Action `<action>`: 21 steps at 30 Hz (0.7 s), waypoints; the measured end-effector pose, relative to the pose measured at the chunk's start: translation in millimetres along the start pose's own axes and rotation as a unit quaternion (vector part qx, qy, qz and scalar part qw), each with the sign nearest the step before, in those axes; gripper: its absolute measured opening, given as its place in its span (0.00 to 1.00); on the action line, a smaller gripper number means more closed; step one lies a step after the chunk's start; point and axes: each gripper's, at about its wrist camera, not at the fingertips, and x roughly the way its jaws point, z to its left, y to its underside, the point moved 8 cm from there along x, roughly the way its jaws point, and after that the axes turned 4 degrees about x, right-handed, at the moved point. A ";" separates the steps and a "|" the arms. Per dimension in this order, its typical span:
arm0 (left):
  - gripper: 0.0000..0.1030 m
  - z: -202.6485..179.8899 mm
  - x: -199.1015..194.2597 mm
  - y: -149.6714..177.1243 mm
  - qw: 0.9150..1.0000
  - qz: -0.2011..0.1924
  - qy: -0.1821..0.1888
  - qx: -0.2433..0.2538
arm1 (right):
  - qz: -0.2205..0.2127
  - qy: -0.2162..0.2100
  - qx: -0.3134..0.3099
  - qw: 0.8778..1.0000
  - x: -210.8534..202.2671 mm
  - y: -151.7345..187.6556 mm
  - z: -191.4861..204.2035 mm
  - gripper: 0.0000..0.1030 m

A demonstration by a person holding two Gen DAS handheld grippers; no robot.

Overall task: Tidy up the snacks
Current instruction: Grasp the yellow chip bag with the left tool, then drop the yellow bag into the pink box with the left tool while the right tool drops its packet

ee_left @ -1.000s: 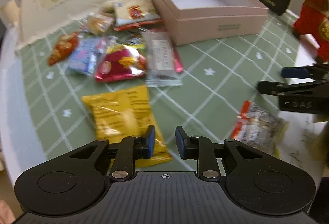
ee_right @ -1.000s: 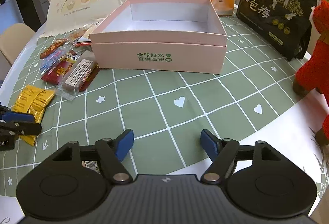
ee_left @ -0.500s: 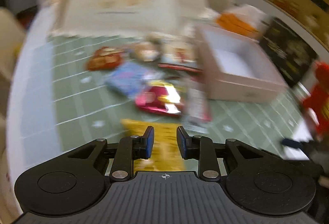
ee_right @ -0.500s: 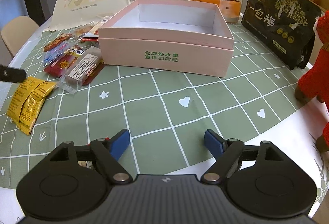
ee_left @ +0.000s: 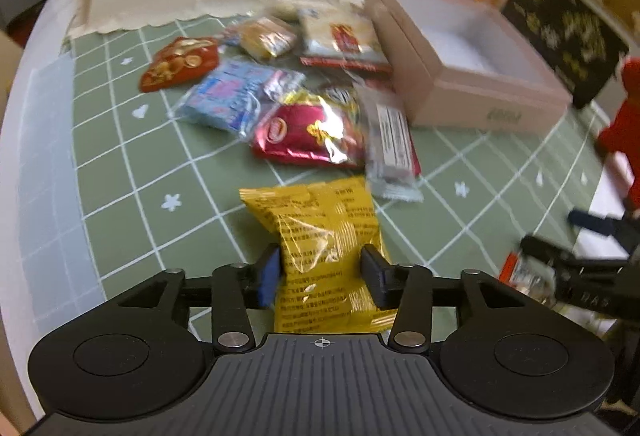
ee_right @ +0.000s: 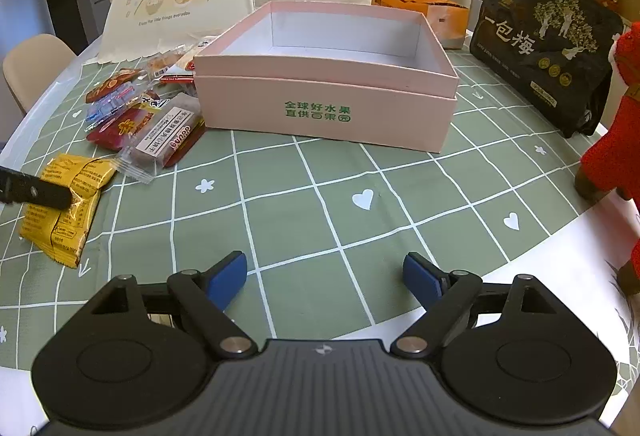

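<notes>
Two grippers: left gripper (ee_left: 322,276) just opened, straddling the yellow packet (ee_left: 324,236), whose near end is hidden; right gripper (ee_right: 324,276) spread over bare cloth (ee_right: 320,196).

Yellow snack packet (ee_left: 326,232) is lying flat on the green checked cloth, low-centre in the left wrist view, crinkly foil with tiny print all over it. Above it there's a loose heap of snacks: shiny red bag (ee_left: 308,134), blue wrapped one (ee_left: 226,98), orange-red pack (ee_left: 180,63) and a long grey bar (ee_left: 390,144). The pink box (ee_right: 332,76) is open and empty, top-centre in the right wrist view, just right of the heap.
</notes>
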 end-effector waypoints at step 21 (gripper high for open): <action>0.51 -12.1 -5.0 0.9 0.998 -0.008 0.056 -0.012 | 0.019 -0.083 -0.102 0.991 -52.7 6.9 32.3 0.80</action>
